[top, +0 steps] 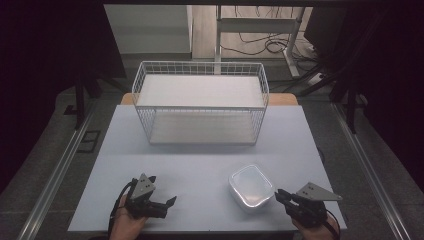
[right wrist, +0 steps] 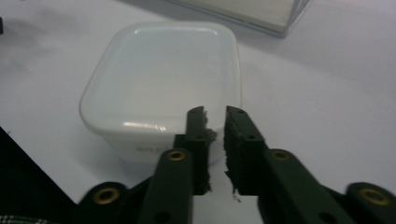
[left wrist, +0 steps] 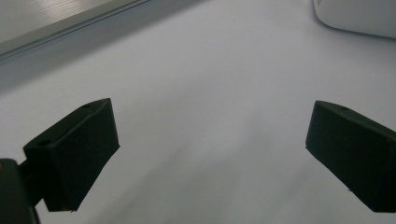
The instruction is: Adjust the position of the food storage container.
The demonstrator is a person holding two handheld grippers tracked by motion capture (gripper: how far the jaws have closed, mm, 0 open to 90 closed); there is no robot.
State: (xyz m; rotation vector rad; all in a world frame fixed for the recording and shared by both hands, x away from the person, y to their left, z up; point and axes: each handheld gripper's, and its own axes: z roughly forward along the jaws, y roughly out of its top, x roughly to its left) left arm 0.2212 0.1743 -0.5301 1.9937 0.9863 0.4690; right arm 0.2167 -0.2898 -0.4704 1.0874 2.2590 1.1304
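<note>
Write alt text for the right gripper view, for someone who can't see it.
A white, rounded-square lidded container sits on a pale table, just beyond the right gripper, whose two black fingers are nearly closed with a narrow gap, holding nothing. A wire basket's corner shows at the top.

A pale grey rectangular tabletop [top: 200, 165] stands on a dim grey floor [top: 45, 150], flanked by long metal rails [top: 55, 170]. Beyond it, a white metal desk frame [top: 260, 25] rises over a lit wooden floor strip [top: 202, 30] strewn with black cables [top: 260, 45], while darkness covers both sides of the room.
</note>
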